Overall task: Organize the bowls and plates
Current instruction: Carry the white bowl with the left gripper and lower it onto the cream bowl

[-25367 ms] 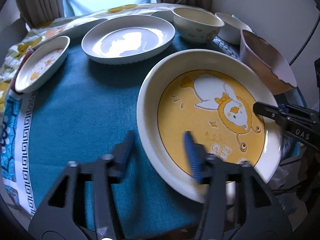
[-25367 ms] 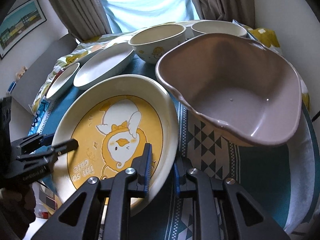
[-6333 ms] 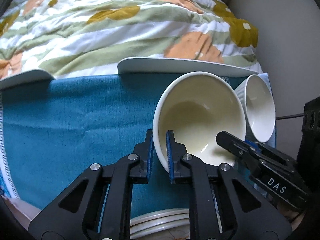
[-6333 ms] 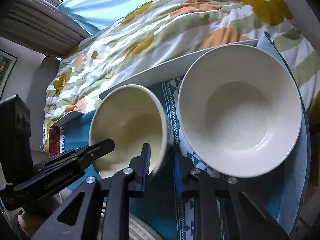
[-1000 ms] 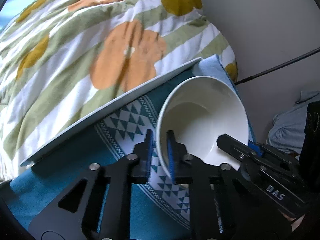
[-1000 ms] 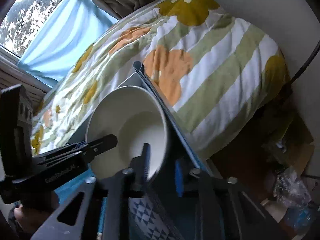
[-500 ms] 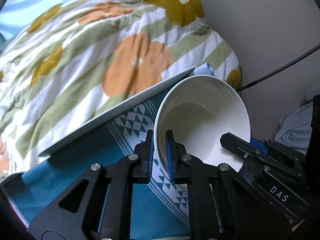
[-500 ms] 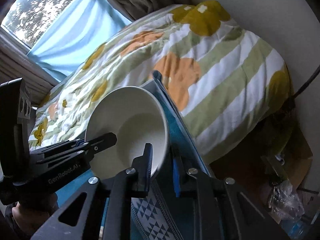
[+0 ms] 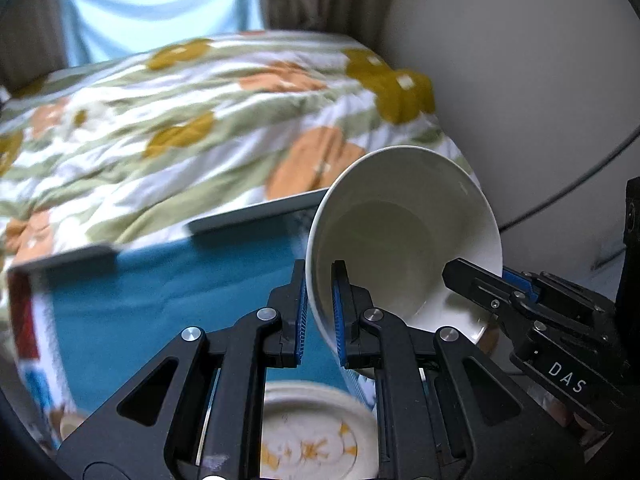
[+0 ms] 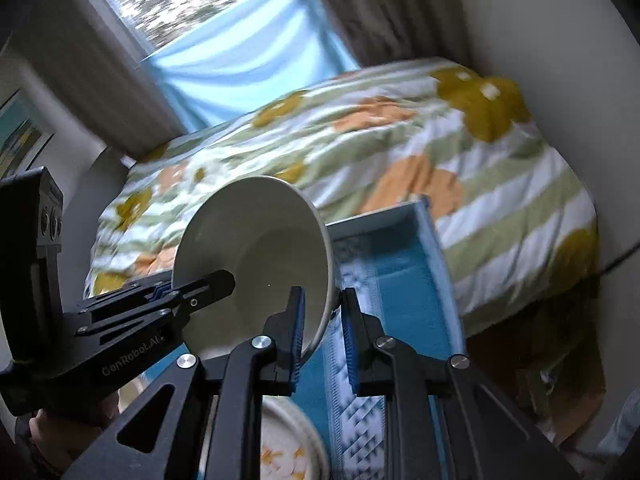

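A window (image 10: 188,4) with a pale blue curtain (image 10: 244,64) lights a bed (image 9: 208,112) under a flowered quilt, beside a plain wall (image 9: 520,72).

1. Soft daylight comes from a window (image 10: 192,4) behind a pale blue curtain (image 9: 160,4), which glows bright and washed out.
2. The room is otherwise dim, with grey walls and dark corners.
3. Motion blur smears the flowered quilt (image 9: 168,120), the teal cloth (image 9: 160,300) and the window view.
4. The white bowl (image 9: 404,240) and the black gripper fingers (image 9: 292,312) stay sharp.
5. Fisheye distortion bends straight edges, and black vignetting rings both views.
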### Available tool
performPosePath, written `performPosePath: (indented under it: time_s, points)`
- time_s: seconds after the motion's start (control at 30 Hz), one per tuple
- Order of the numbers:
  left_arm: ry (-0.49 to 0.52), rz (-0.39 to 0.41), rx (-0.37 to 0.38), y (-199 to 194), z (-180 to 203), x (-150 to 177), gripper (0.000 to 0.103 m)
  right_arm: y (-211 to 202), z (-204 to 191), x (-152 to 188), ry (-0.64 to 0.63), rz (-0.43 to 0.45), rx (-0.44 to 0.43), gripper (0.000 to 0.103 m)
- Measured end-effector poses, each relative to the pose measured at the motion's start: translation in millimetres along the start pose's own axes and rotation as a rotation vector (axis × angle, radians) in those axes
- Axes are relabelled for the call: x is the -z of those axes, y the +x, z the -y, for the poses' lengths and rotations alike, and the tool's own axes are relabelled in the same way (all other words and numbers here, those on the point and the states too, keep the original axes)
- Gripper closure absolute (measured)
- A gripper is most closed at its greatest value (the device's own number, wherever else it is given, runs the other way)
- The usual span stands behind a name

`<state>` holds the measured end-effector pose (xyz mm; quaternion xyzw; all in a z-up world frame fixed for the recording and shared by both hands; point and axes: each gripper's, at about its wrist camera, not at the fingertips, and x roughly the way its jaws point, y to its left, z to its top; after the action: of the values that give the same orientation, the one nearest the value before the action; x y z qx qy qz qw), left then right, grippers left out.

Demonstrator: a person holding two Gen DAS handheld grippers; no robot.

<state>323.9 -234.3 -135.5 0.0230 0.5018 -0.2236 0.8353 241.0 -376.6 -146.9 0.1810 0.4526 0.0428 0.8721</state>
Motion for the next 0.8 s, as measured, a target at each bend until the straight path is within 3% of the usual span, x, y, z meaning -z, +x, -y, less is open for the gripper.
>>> performPosePath:
  time_s: [0.37, 0.6, 0.8]
  points:
    - [-0.245, 0.106, -0.171, -118.2, -81.6, 93.7, 0.093, -15.9, -117.8, 42.8, -0.251, -0.056, -0.199, 0.086]
    - [-0.362, 0.096, -0.217, -149.8, -156.3, 154.0, 0.093, 12.3, -191.6, 83.8, -0.33, -0.134, -0.262, 0.086]
    - [-0.415, 0.023, -0.216, -150.8, -223.9, 201.1, 0.093, 54.9, -242.6, 122.0, -0.33, -0.217, -0.258, 0.086]
